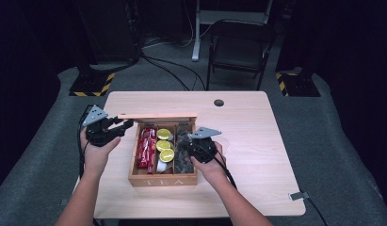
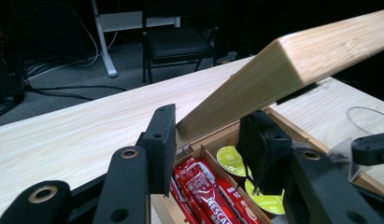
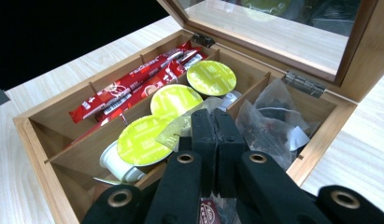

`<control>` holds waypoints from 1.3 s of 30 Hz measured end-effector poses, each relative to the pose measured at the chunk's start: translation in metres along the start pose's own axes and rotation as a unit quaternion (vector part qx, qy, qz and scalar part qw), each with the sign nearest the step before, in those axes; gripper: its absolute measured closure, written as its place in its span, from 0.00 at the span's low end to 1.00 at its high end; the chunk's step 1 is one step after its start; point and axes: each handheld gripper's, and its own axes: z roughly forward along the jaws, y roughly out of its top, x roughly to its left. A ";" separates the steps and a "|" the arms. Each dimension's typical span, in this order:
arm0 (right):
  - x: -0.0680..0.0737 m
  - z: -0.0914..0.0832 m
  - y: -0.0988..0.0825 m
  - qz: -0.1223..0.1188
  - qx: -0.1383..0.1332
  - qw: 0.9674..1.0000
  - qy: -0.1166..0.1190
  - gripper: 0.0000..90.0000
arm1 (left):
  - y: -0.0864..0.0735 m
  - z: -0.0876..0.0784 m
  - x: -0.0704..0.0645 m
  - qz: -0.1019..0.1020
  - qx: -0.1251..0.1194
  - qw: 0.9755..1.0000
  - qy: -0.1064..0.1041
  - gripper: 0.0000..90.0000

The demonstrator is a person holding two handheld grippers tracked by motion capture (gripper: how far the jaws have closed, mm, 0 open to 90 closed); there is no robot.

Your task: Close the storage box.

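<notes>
Lid (image 2: 292,70) of the tea box (image 1: 163,180) clamped in the left tool (image 2: 213,135), right tool (image 3: 216,135) shut over it

The high view looks forward and down from above the tabletop (image 1: 257,141), well back, while the left tongs' view sits close under the raised lid (image 2: 292,70), facing 12 o'clock, and the right tongs' view peers close into the tea box (image 3: 45,135), which all three share.
</notes>
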 end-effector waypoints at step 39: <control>0.002 -0.034 0.019 -0.014 -0.025 1.000 0.004 1.00 | 0.000 0.000 0.000 -0.002 -0.001 1.000 0.000 0.63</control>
